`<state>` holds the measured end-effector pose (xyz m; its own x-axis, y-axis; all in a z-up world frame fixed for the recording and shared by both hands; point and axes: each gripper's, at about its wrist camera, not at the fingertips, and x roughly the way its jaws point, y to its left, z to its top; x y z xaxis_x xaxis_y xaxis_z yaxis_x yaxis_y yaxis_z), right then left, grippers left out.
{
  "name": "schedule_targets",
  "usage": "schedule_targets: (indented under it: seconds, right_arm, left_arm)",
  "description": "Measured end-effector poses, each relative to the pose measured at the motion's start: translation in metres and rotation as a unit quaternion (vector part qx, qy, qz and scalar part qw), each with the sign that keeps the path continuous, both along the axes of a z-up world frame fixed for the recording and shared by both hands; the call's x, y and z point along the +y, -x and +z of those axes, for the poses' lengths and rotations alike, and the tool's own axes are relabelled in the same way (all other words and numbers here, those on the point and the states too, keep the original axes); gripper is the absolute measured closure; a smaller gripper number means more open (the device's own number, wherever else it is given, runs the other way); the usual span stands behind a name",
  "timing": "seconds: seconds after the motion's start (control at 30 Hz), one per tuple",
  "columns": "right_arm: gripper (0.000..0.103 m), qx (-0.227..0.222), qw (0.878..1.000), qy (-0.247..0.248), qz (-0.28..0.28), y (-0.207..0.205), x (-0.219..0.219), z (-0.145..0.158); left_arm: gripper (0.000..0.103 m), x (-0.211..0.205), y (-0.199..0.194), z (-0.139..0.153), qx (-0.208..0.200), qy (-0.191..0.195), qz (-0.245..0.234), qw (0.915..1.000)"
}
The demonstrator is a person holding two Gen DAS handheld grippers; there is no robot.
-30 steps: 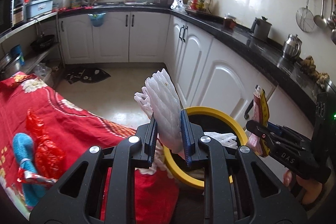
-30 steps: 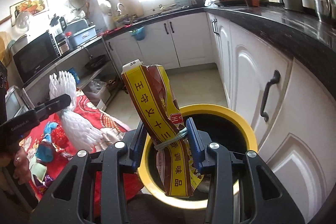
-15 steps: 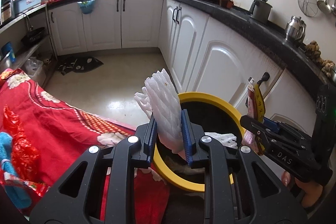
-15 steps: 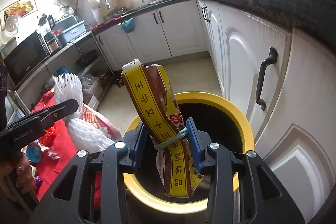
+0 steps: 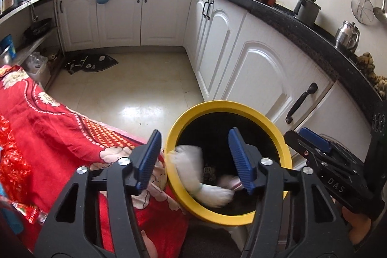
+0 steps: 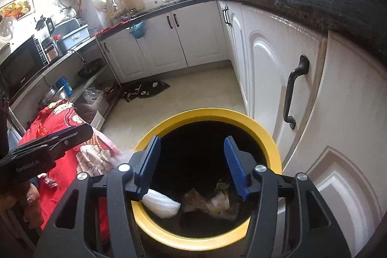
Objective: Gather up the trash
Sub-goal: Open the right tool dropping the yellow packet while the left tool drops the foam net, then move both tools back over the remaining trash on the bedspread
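Above, the left gripper (image 5: pixel 193 156) and right gripper (image 6: pixel 191 163) hang over the yellow-rimmed round black bin (image 5: pixel 285 146), jaws opening and gripping nothing, evidently to drop trash. Blurred white foam netting (image 5: pixel 193 168) sits inside at seven o'clock; crumpled brown wrappers (image 6: pixel 208 203) lie at the bottom. Red floral cloth (image 5: pixel 60 127) spreads toward nine o'clock.

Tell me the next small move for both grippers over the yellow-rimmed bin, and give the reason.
Probably lift both away toward the red cloth. The left gripper and right gripper are opening with nothing between them; the white foam netting is dropping into the bin.
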<state>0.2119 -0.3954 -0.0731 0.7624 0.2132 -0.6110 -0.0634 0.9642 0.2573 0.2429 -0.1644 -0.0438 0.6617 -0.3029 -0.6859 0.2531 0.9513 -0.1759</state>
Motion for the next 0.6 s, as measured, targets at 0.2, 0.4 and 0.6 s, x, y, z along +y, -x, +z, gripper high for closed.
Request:
schedule_targets:
  seconds: [0.2,0.4,0.6]
  right_arm:
    - [0.036,-0.018,1.000,0.013,-0.003,0.013,0.009,0.012]
    - [0.024,-0.040,0.999,0.020,0.000,0.025,0.020,0.028]
    - [0.020,-0.061,0.998,0.021,0.013,0.036,0.033,0.045]
  left_arm:
    - [0.018,0.020,0.011,0.015,-0.017,0.014,0.022,0.9995]
    - [0.011,0.041,0.024,0.031,-0.033,0.023,0.048,0.9980]
    - [0.011,0.066,0.040,0.047,-0.046,0.034,0.072,0.9958]
